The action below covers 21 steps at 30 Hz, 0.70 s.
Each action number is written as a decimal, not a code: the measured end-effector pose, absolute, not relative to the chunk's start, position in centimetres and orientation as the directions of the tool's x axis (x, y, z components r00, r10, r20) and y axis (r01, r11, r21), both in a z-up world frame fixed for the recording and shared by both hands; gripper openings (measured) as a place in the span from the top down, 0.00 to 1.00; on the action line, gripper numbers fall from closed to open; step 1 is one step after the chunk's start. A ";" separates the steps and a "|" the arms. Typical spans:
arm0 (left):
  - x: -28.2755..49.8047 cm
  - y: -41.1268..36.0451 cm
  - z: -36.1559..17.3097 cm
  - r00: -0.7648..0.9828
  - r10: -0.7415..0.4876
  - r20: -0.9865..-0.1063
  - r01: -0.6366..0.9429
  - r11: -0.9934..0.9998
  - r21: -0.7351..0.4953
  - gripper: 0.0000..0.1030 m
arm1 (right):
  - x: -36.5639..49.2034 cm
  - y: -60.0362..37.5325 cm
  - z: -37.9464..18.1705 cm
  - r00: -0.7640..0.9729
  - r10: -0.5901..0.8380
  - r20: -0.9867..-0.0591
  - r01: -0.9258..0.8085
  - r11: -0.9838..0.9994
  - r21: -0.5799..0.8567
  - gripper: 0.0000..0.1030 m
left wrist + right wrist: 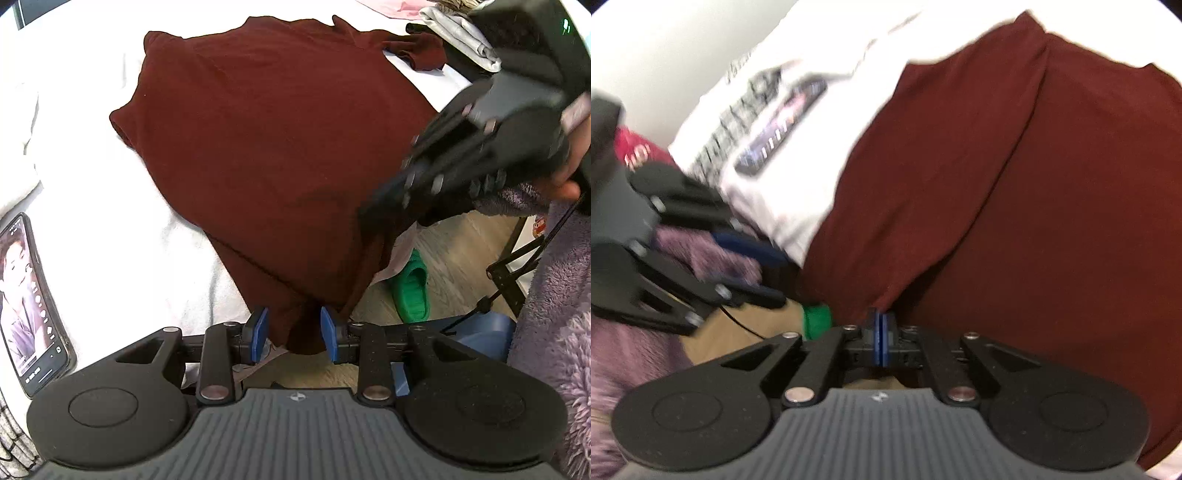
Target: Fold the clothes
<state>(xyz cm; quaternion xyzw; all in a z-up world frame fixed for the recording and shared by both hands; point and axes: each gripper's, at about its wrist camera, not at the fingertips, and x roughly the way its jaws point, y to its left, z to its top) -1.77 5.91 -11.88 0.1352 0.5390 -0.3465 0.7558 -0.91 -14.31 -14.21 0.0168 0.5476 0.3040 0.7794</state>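
Maroon shirt (273, 140) spread on white bed (110, 229), hem overhanging; left gripper (293, 330) fingers apart astride hem, right gripper (880, 332) pinched on hem; cloth likely soft, light, best held at edges

Right gripper (882, 341): blue pads pressed together on maroon shirt (1015, 192) edge.
Bed (812, 122): white sheet, phone (781, 127) lying flat.

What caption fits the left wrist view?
Open left tool straddling the hem of a maroon shirt spread on a white bed.
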 end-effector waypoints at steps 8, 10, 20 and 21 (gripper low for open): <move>-2.7 6.0 -11.8 0.194 -0.398 -0.897 0.653 0.734 -0.185 0.73 | 0.5 -18.2 -15.0 0.243 0.359 -0.901 -0.255 0.920 0.298 0.98; -2.6 5.8 -11.9 0.203 -0.409 -0.890 0.638 0.745 -0.197 0.73 | 0.4 -18.4 -15.1 0.259 0.327 -0.909 -0.231 0.935 0.271 0.98; -0.9 3.7 -13.7 0.229 -0.471 -0.852 0.549 0.785 -0.286 0.73 | 0.0 -18.5 -14.2 0.287 0.298 -0.910 -0.235 0.943 0.234 0.98; -0.7 3.6 -14.1 0.227 -0.468 -0.854 0.527 0.797 -0.297 0.73 | -0.1 -18.6 -14.1 0.287 0.299 -0.910 -0.234 0.943 0.236 0.98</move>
